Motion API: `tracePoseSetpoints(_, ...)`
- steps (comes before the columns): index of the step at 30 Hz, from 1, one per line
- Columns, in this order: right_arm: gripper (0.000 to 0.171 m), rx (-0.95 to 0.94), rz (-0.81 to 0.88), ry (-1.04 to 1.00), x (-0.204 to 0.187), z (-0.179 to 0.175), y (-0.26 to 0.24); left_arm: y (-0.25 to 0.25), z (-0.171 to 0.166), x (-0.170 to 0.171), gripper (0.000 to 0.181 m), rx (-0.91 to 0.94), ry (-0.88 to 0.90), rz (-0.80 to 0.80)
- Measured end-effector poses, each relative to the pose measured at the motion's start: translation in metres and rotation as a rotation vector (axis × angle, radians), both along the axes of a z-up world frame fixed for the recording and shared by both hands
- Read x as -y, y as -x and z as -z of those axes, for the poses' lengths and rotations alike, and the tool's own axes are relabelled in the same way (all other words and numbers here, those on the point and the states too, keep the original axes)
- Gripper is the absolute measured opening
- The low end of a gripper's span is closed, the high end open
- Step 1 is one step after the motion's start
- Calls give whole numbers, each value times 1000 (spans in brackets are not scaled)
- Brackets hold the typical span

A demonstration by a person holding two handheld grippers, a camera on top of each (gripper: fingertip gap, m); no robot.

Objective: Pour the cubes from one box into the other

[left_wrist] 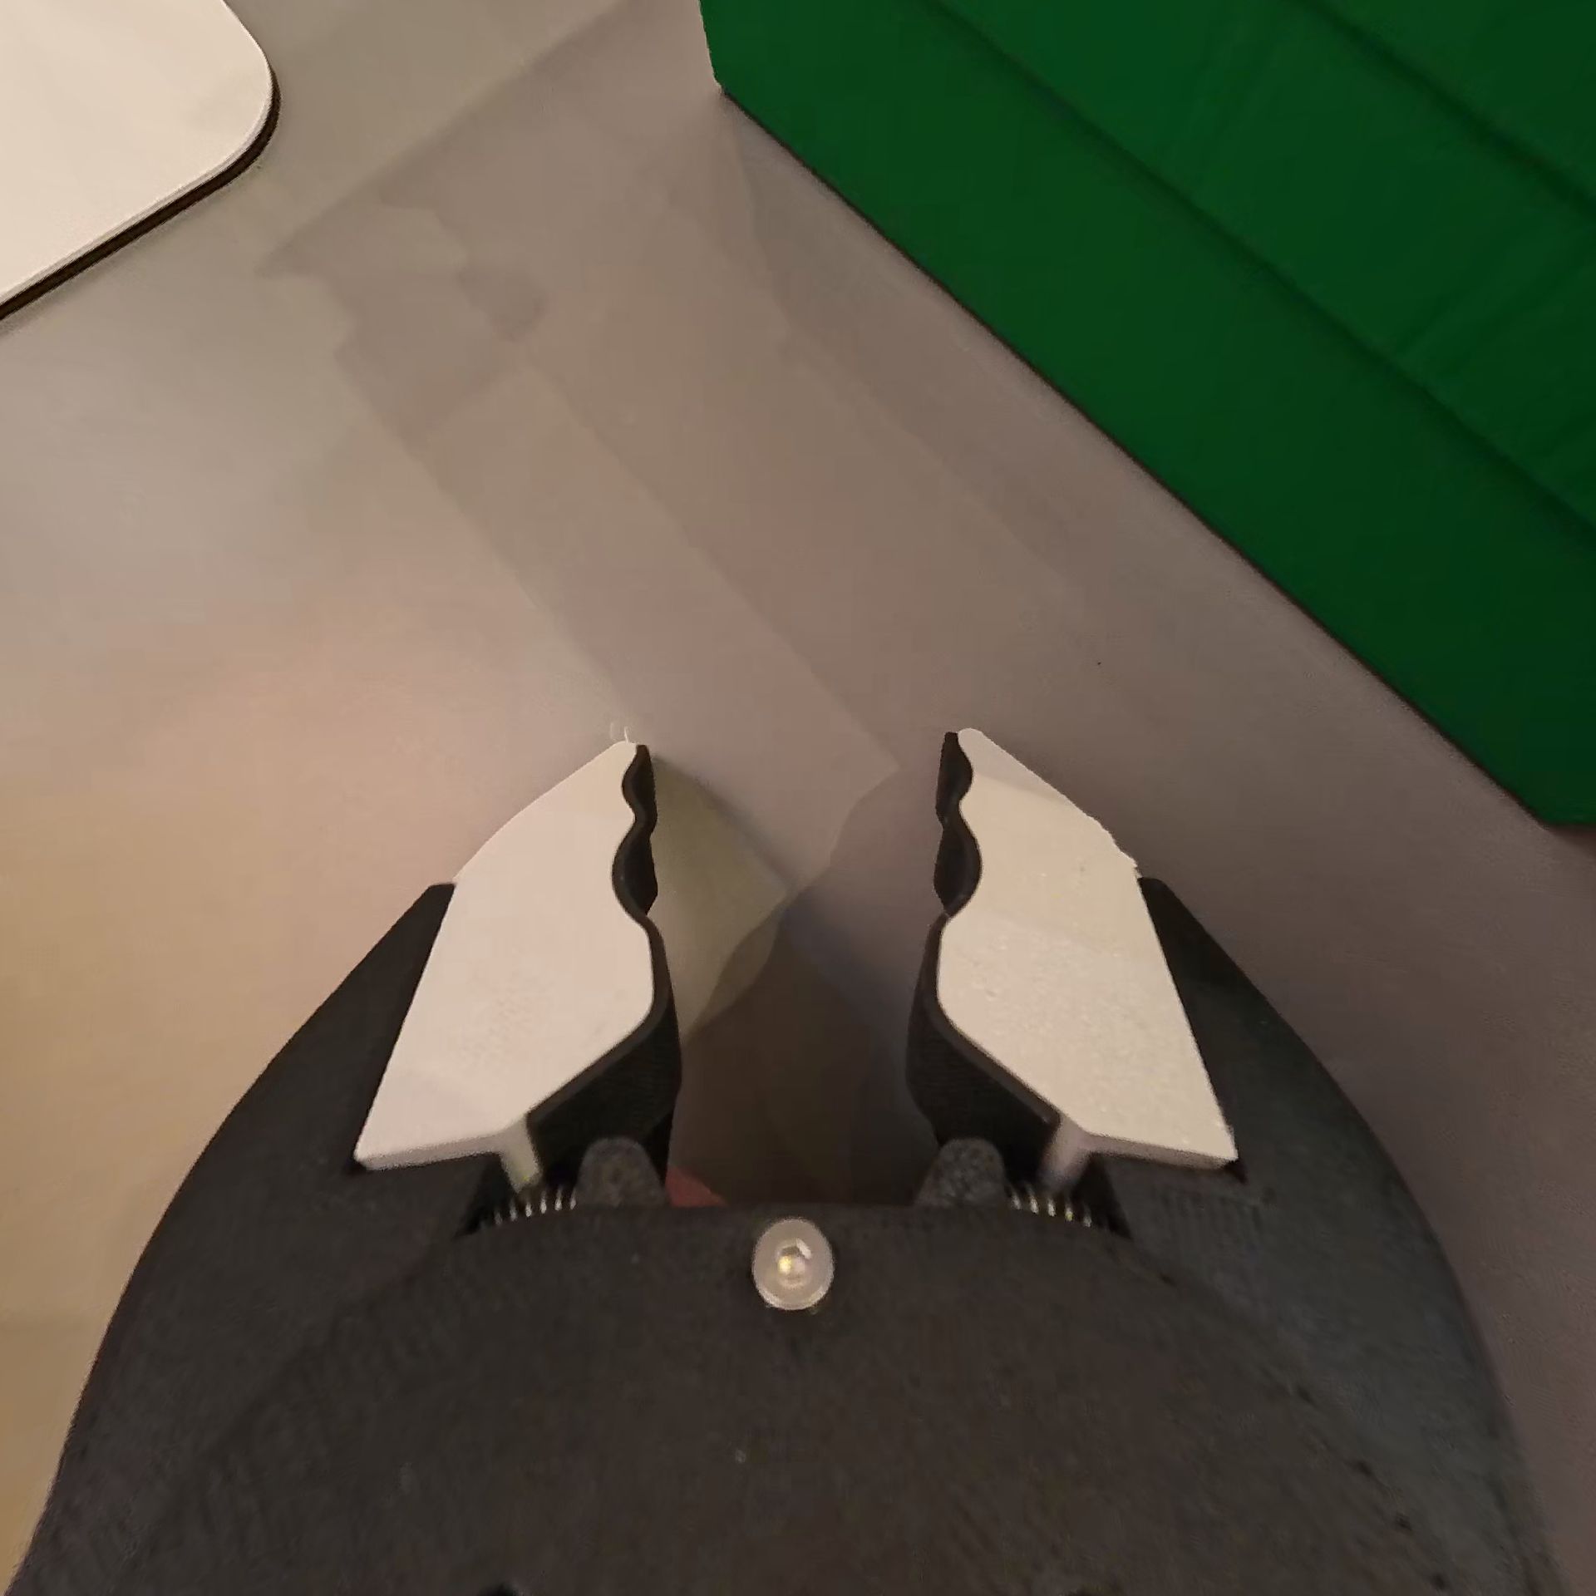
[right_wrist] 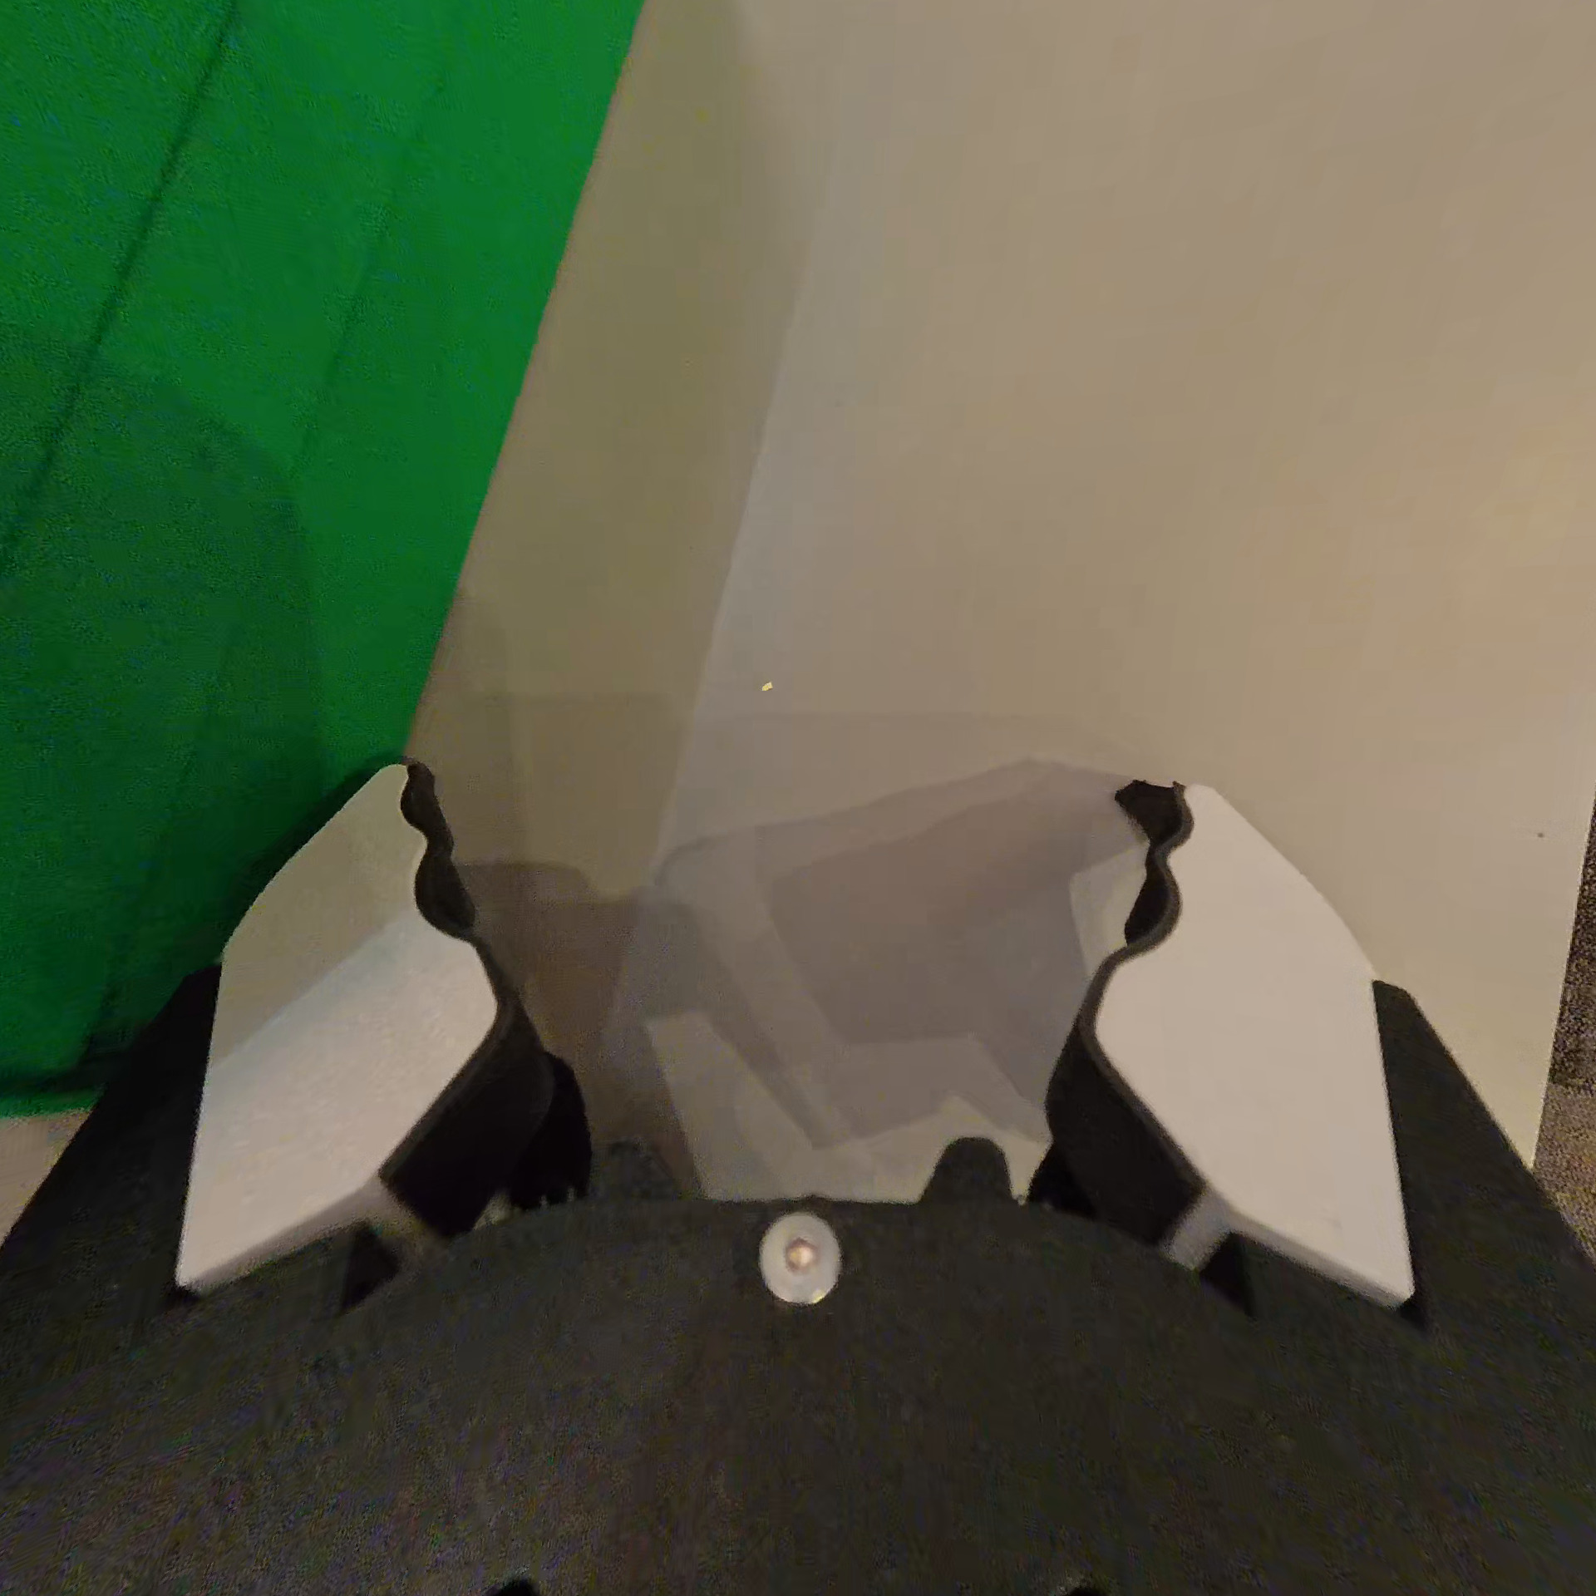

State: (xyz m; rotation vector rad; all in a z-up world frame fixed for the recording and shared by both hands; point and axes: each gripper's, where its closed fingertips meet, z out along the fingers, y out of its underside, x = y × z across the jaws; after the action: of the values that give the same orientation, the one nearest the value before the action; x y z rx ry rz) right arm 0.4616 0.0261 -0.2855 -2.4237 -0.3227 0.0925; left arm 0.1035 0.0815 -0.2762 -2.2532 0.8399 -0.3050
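green box at upper right of left wrist view, on grey table; interior and cubes not visible. left gripper beside it, apart, jaws narrowly parted, empty. white mat far left. right gripper spread wide, empty; green box wall just beside its left finger.

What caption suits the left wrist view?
Open left tool hovers empty over grey table, green box ahead.

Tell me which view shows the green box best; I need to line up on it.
The left wrist view: the green box shows a corner, a side face and stepped edges, standing on the table ahead and right of the open left hand-held gripper. The right wrist view shows only a flat green surface, without a corner.
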Motion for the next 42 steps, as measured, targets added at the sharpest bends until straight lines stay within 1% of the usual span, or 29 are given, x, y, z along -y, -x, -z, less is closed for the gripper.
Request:
tracePoseSetpoints(27,142,0,0,0,0,0,0,2,0,-1,63,9,10,-16)
tracePoseSetpoints(33,142,0,0,0,0,0,0,1,0,-1,71,12,19,-8)
tracePoseSetpoints(38,142,0,0,0,0,0,0,-1,1,3,85,1,20,31)
tracePoseSetpoints(42,142,0,0,0,0,0,0,0,0,10,87,33,44,66)
